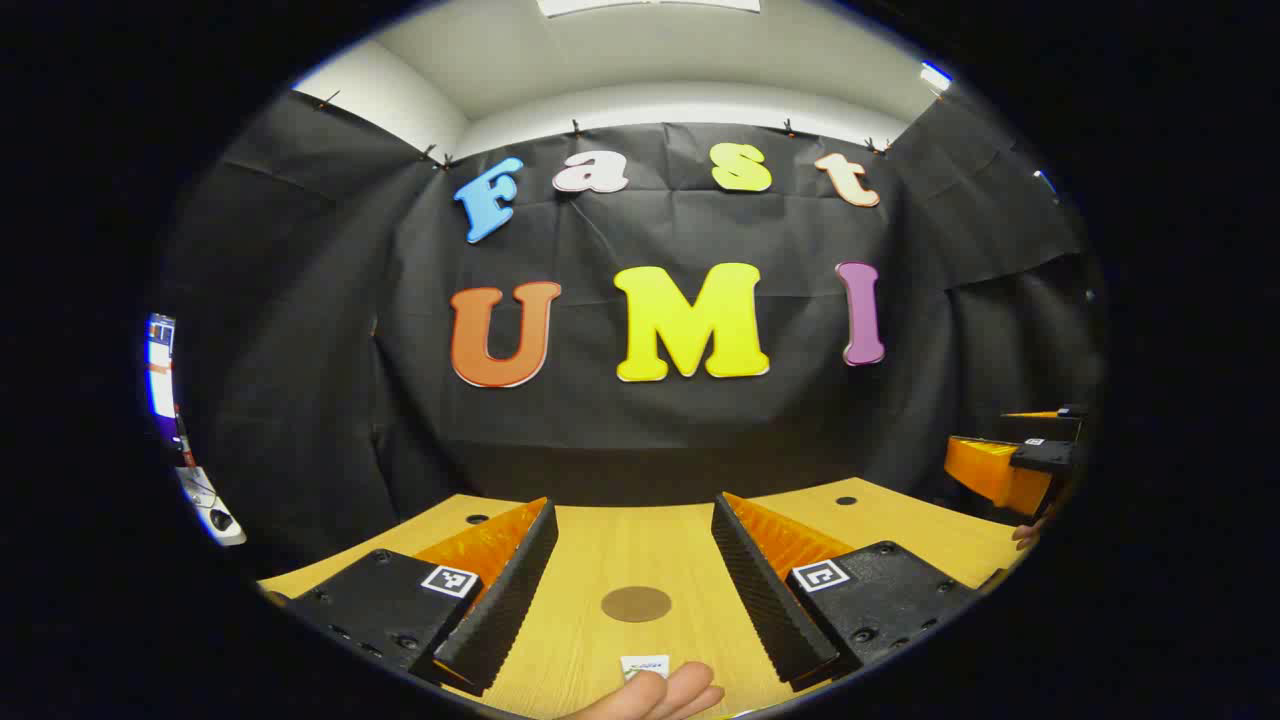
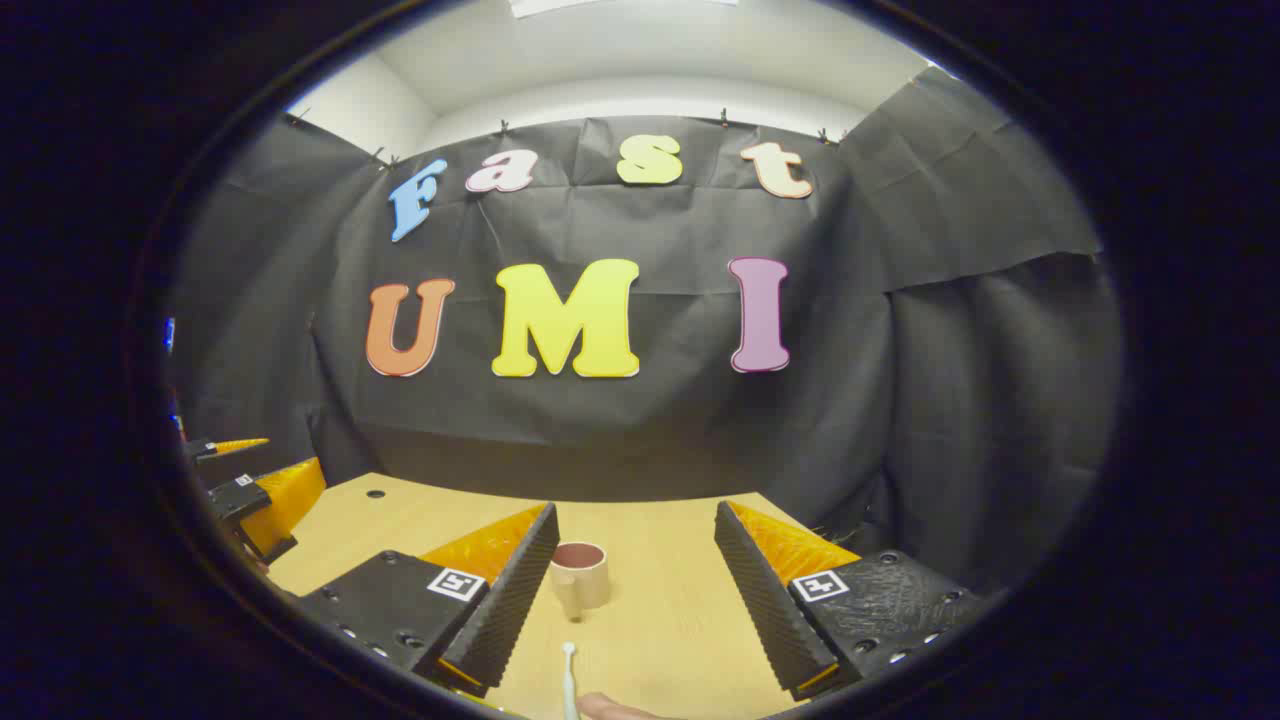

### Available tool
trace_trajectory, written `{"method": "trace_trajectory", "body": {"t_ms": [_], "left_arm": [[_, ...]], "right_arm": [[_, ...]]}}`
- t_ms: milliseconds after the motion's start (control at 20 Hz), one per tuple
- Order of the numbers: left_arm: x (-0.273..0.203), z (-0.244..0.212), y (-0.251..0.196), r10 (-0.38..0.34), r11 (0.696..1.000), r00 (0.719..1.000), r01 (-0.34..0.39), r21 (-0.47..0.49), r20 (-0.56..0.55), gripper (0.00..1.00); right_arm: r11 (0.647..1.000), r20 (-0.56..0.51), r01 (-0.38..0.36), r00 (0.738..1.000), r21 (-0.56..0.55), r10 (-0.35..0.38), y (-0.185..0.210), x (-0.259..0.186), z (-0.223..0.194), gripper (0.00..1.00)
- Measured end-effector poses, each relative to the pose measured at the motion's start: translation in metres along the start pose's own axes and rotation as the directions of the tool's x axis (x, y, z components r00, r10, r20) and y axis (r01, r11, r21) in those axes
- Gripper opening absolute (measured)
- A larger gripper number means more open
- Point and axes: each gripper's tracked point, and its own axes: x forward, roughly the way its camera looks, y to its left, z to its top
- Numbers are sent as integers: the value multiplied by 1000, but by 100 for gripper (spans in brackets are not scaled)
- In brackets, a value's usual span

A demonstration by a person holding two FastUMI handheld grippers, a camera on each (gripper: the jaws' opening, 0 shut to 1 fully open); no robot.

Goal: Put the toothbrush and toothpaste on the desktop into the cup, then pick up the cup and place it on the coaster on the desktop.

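Opening step, nothing gripped: left gripper point(image 1: 635, 590) and right gripper point(image 2: 636, 590) both spread wide; toothbrush point(image 2: 567, 680) just before cup point(image 2: 579, 575); coaster point(image 1: 636, 604) apart; next, likely grasp toothbrush.

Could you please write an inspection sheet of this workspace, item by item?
Surface: wooden desktop with small round holes near the far edge.
Job's things: brown round coaster lying flat; cup upright, apparently empty; white toothbrush in front of the cup, partly cut off; white tube end, probably the toothpaste, by a hand.
Clutter: nothing seen.
Grippers: left gripper open over the coaster; right gripper open, cup just beside its left finger.
Cables: nothing seen.
Surroundings: black cloth wall, white ceiling.
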Motion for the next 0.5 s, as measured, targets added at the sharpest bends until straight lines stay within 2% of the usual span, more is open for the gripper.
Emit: {"method": "trace_trajectory", "body": {"t_ms": [150, 200, 350, 500], "left_arm": [[-2, -4, 10, 18, 998, 1000, -19, -65, -20, 98], [0, -6, 10, 14, 996, 999, -17, -84, -32, 99], [2, -12, 14, 28, 997, 998, -31, -69, -48, 99], [1, -13, 8, 5, 999, 999, -7, -52, -46, 98]], "right_arm": [[999, -23, -27, 999, -38, 26, 8, -1, -10, 95], [998, -30, -30, 999, -47, 29, 10, 0, -13, 98], [998, -34, -47, 998, -31, 46, 17, 0, -19, 95], [998, -26, -46, 999, -42, 45, 17, 3, -20, 97]]}}
